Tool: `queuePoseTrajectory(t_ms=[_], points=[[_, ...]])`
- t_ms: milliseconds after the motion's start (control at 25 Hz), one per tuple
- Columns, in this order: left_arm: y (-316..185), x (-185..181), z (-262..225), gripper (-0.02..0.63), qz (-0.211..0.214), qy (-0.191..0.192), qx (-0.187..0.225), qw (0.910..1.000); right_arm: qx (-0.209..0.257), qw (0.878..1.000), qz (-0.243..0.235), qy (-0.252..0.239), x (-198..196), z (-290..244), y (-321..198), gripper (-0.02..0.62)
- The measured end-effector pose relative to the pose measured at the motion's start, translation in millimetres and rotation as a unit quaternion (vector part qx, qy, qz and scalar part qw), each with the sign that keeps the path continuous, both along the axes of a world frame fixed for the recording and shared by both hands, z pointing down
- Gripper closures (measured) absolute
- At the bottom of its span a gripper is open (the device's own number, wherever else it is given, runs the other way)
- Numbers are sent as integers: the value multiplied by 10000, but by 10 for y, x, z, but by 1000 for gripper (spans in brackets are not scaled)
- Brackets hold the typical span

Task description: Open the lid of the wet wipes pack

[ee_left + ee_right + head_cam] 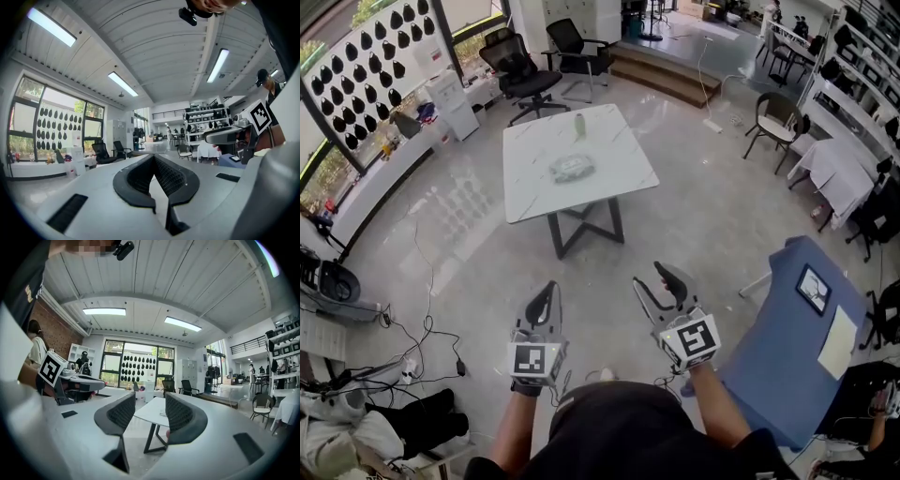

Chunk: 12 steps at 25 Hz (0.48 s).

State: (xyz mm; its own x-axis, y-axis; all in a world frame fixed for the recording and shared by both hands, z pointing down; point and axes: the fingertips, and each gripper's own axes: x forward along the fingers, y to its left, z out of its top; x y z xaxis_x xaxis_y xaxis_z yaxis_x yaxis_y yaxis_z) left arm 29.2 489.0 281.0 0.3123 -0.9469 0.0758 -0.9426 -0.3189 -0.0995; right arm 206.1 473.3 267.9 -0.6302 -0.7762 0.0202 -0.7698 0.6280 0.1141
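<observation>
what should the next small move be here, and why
Probably walk up to the white table: the wet wipes pack lies on it, well out of reach. The left gripper has its jaws together, the right gripper has them apart; both are empty.

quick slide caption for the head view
Left gripper shut and right gripper open, both empty, short of the white table bearing the wet wipes pack

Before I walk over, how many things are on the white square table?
2: a flat grey wet wipes pack near the middle of the white table, and a small pale green bottle toward its far edge. None seem hidden.
</observation>
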Motion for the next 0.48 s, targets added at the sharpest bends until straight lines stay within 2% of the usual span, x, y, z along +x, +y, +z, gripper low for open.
queuePoseTrajectory(t_ms=[200, 480], points=[[-39, -21, 16, 597, 36, -7, -8, 10000, -94, 9998, -75, 130, -64, 52, -40, 377], [-50, -67, 1, 597, -36, -37, -22, 10000, -127, 9994, -55, 319, -134, 105, -70, 279]])
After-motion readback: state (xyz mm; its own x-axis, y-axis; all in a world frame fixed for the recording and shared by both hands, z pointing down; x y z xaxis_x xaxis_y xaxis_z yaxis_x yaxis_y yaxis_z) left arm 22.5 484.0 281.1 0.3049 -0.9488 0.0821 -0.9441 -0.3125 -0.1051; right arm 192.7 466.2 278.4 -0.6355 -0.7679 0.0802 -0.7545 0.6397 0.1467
